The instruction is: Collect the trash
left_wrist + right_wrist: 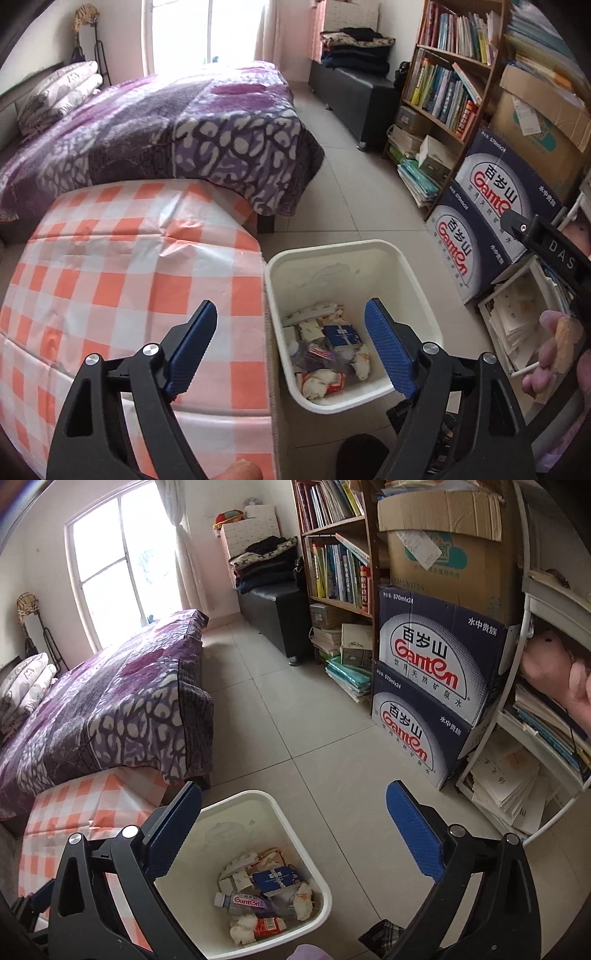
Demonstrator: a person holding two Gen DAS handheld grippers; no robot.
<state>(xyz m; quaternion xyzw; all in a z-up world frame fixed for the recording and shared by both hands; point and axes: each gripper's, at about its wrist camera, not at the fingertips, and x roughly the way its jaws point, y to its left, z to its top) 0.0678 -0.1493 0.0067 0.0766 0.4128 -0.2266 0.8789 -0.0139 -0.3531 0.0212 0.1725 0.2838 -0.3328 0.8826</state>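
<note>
White plastic forms the bin [321, 886] on the floor, filled with a bottle [243, 901] and wrappers [321, 382]. Both the left tool [291, 349] and right tool [295, 834] are held spread apart, empty, above it beside the checked counter's [110, 266] edge.

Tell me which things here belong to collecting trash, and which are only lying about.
Belong to the job:
- white bin
- plastic bottle inside it
- blue carton inside it
- crumpled wrappers inside it

Only lying about:
- bed
- bookshelf
- water boxes
- checked cloth
</note>
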